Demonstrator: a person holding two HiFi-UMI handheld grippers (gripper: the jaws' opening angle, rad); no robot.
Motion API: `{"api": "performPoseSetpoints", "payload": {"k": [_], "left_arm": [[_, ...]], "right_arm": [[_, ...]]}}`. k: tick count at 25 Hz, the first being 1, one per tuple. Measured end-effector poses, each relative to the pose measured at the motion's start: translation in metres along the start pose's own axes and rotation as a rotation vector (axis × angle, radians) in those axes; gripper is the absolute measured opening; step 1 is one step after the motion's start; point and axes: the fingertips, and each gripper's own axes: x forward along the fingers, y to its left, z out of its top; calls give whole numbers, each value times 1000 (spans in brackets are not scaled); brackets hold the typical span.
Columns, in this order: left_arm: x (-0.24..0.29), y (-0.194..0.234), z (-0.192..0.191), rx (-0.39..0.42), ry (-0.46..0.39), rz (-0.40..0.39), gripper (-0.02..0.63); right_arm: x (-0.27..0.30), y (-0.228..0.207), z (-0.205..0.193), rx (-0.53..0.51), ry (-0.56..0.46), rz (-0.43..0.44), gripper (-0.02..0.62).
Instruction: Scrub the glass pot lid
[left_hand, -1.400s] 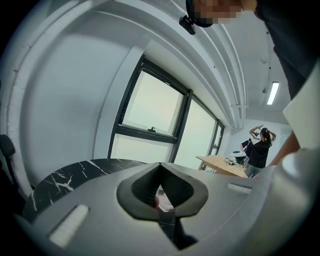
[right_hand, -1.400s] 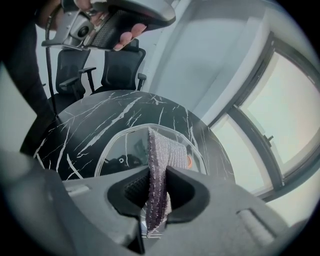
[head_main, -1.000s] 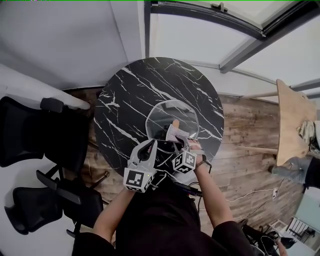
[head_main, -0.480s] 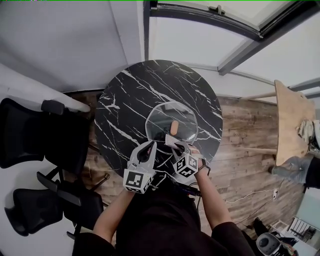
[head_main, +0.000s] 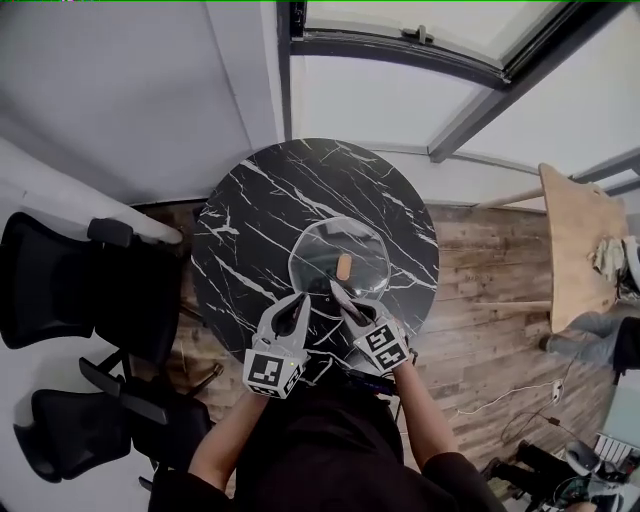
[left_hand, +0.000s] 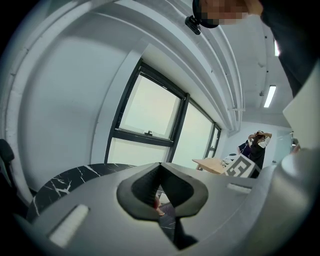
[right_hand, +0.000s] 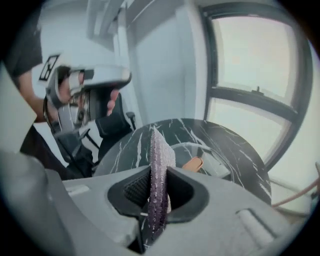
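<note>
Scouring pad (right_hand: 159, 165) pinched in my right gripper (head_main: 338, 297), left gripper (head_main: 298, 305) pressed together and empty, I should press flat and circle around the knob (head_main: 344, 266) of the glass pot lid (head_main: 318, 252) lying on the marble table (head_main: 255, 215).

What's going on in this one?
A person works at a round black table with a gripper in each hand. The right gripper is clamped on a purple scrub pad, pointed at the near edge of the glass lid lying on the table. The left gripper is shut and empty beside it.
</note>
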Motion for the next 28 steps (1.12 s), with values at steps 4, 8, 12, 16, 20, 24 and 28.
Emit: {"api": "performPoseSetpoints", "payload": {"k": [4, 8, 12, 16, 20, 24, 28], "left_arm": [[-1, -7, 20, 27, -18, -17, 2], [1, -4, 42, 69, -43, -20, 2], [0, -7, 69, 83, -65, -32, 2], [-10, -14, 84, 91, -77, -24, 2], [-22, -25, 92, 84, -88, -27, 2], [-27, -32, 84, 84, -82, -35, 2], [-26, -29, 87, 109, -106, -17, 2]], "right_arm": [[-38, -15, 51, 134, -197, -47, 67], [-73, -30, 95, 171, -357, -102, 67], [-108, -36, 128, 191, -521, -164, 67], [-143, -27, 152, 173, -656, -233, 69], [-164, -16, 151, 224, -724, -322, 72], [-167, -4, 138, 274, -744, -371, 74], [-169, 4, 135, 263, -753, -398, 75]]}}
